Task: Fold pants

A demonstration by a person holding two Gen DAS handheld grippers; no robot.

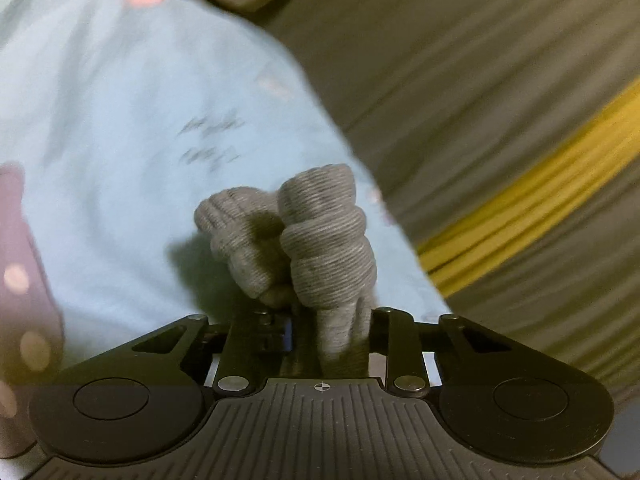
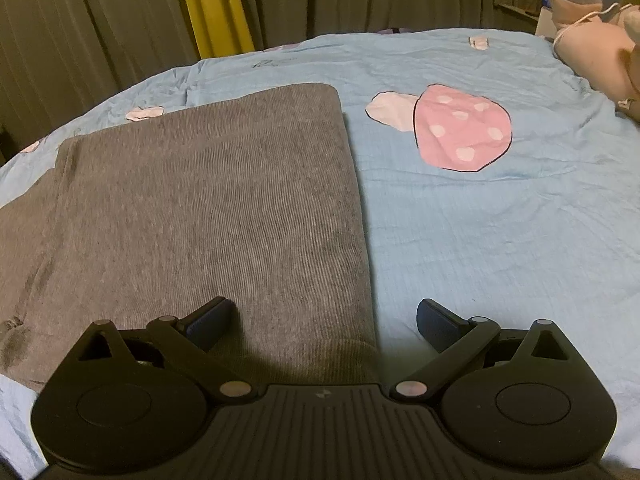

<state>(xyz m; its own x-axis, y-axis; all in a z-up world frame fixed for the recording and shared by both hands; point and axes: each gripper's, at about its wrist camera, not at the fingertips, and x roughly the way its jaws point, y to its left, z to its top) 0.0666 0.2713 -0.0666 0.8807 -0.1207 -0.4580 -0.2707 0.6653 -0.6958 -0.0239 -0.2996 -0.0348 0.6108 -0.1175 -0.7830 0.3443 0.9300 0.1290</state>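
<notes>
Pants [image 2: 208, 208] lie flat on the bed [image 2: 480, 240]. Left gripper [image 1: 320, 320]: fingers clamped on a bunched pants fold, above the bed. Right gripper [image 2: 324, 320]: fingers spread wide over the pants' near edge, gripping nothing.

Left tongs [image 1: 320, 320] apparently clamped nearly shut; right tongs [image 2: 324, 320] spread wide.

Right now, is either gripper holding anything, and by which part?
The left gripper is shut on a bunched-up fold of the grey ribbed knit pants; which part, cannot tell. The right gripper stands open over them, holding nothing.
</notes>
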